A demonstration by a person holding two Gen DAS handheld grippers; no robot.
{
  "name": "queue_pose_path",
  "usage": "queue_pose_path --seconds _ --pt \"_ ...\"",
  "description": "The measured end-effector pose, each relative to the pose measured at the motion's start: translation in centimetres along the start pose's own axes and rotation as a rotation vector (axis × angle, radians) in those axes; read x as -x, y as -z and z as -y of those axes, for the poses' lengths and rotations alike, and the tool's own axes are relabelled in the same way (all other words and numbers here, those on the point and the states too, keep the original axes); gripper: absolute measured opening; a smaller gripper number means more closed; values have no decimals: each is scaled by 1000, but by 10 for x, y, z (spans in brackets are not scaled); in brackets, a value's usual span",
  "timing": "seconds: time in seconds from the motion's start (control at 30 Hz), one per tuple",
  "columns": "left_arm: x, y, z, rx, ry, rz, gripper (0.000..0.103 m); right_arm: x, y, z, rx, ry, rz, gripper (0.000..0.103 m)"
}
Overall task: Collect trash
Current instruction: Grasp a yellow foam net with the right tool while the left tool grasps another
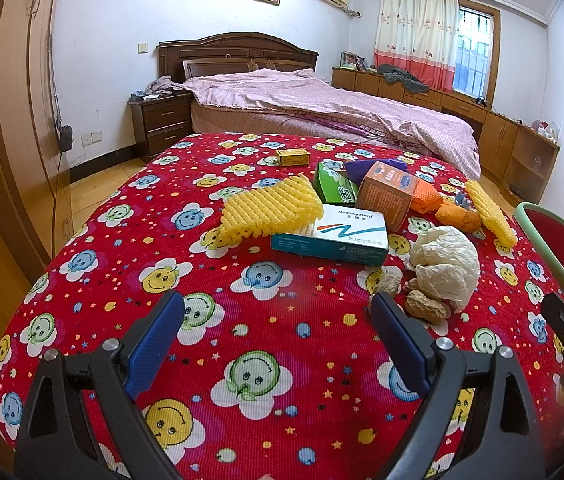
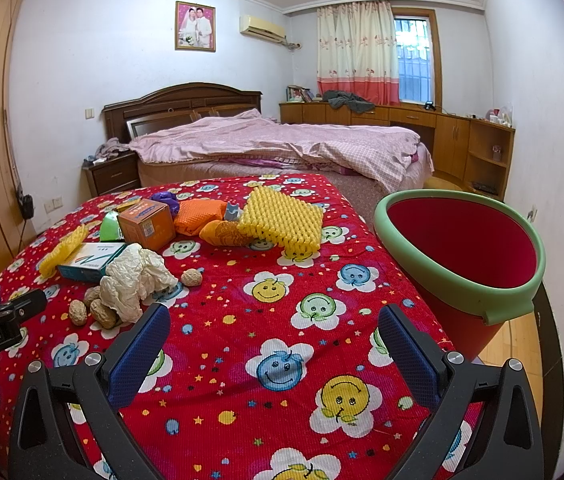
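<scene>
Trash lies on a red smiley-print cloth [image 1: 265, 344]: a crumpled white paper [image 1: 444, 262] [image 2: 135, 280], peanut shells [image 1: 426, 307] [image 2: 101, 312], yellow foam nets [image 1: 271, 208] [image 2: 282, 220], a white-teal medicine box [image 1: 338, 234] [image 2: 89, 262], an orange box [image 1: 388, 196] [image 2: 146, 222], a green box [image 1: 334, 188], orange wrappers [image 2: 205, 224] and a small yellow box [image 1: 292, 157]. A red bin with a green rim [image 2: 462, 256] [image 1: 558, 248] stands at the right edge. My left gripper [image 1: 277, 310] is open and empty, near the shells. My right gripper [image 2: 273, 322] is open and empty over bare cloth.
A bed with a pink quilt [image 1: 322, 108] stands behind the table, with a nightstand [image 1: 161, 120] on its left. Wooden cabinets [image 2: 462, 140] run along the right wall and a wardrobe [image 1: 9, 140] along the left. A purple bag [image 1: 366, 168] lies behind the boxes.
</scene>
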State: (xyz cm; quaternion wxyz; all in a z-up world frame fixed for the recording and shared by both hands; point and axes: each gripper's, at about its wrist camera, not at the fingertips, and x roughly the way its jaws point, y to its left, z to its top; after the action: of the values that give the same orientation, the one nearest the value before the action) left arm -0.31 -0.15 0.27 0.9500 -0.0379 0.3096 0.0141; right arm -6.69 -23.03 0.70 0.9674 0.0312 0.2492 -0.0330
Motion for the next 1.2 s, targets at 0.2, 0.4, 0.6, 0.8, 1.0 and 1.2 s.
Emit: queue_pose_path --seconds 0.2,0.4,0.6,0.8,1.0,1.2 --pt "-3 1 -1 -2 0 -8 94 -2 -2 1 1 -9 -4 103" --pt "-5 -7 -5 -20 4 -35 94 -7 -10 6 3 -43 -63 103" --pt "-14 -35 -6 -36 23 -57 94 -17 -32 16 -48 -89 -111 103" --pt "-46 -60 -13 15 39 -114 94 -38 -58 26 -73 -108 -151 103" --pt "-80 -73 -22 74 59 -184 88 -77 -77 33 -102 -106 -228 103" --pt "-105 -71 -29 105 93 -262 80 -113 -83 40 -150 -121 -300 103"
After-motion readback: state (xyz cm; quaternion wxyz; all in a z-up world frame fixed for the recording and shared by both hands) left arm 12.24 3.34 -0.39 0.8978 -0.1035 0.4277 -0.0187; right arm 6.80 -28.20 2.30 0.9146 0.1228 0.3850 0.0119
